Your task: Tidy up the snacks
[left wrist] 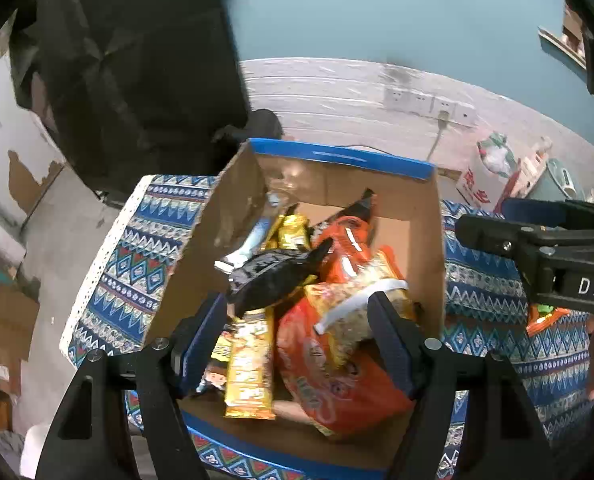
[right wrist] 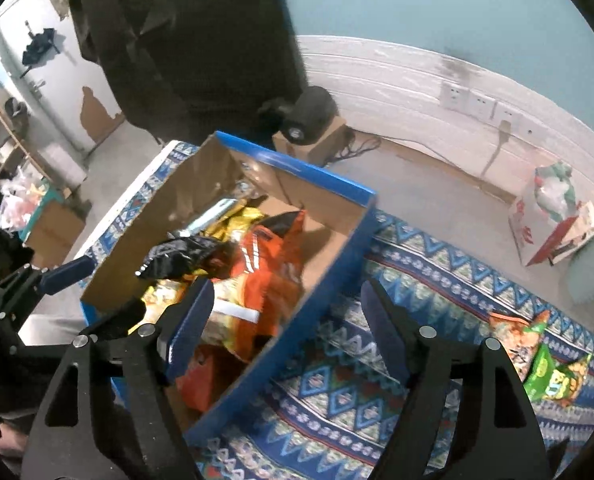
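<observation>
Centre of both frames: cardboard box (left wrist: pixel 413 208) with blue outer walls, on a patterned tablecloth (right wrist: pixel 437 264), already heaped with snacks. Topmost, a black packet (left wrist: pixel 275 276), over orange bags (left wrist: pixel 337 376) and a yellow bar (left wrist: pixel 249 364). Lower right of the right wrist frame: a green packet (right wrist: pixel 555 376) and an orange packet (right wrist: pixel 511 330) lying loose on the cloth, well apart from the box.

Probably next: fetching those two. Best done by swinging right, coming down flat over the green packet, pinching a crimped edge rather than the puffy middle, then lifting clear of the box wall before dropping inside.

Left gripper (left wrist: pixel 297 316): jaws spread wide above the heap, holding nothing; whether the black packet brushes a finger, impossible to tell. Right gripper (right wrist: pixel 285 312): jaws spread wide too, straddling the blue wall, empty.
</observation>
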`<state>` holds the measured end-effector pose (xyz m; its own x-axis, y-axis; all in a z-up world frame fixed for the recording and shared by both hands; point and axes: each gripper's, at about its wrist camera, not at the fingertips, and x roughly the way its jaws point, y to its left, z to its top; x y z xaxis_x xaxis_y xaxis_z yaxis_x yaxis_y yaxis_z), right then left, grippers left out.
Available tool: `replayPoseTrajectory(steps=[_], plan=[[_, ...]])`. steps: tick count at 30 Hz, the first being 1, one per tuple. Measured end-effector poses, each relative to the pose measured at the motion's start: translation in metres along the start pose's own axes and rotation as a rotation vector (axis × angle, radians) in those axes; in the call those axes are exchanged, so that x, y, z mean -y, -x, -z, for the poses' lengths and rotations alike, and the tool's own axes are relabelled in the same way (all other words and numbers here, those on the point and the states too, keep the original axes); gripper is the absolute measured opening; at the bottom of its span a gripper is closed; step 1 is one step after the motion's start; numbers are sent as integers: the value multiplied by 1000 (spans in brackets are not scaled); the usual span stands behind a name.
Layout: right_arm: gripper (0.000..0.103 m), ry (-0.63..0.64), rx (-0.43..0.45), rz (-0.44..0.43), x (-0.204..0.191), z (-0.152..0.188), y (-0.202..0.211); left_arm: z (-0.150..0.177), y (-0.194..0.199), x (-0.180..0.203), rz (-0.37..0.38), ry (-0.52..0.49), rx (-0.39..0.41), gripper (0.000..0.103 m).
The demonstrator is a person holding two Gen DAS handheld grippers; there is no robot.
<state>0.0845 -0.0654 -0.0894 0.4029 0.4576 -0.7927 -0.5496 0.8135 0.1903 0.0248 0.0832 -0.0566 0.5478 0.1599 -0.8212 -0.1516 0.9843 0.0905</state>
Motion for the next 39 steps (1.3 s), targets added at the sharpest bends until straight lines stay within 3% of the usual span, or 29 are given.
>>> replayPoseTrajectory(steps=[14,19,31,39], plan=[[77,-61,-9,79,60,33,31,5,-3,56,70,-77,-51,77],[78,-91,-5,100,82,48,44,7,-7,75,128,-73,-95,77],[78,-135,3,143,126,74,69,4,-6,123,125,-147,-94,77],[78,-193,-20,198,175,94,75,1,-15,170,174,-182,-138,77]])
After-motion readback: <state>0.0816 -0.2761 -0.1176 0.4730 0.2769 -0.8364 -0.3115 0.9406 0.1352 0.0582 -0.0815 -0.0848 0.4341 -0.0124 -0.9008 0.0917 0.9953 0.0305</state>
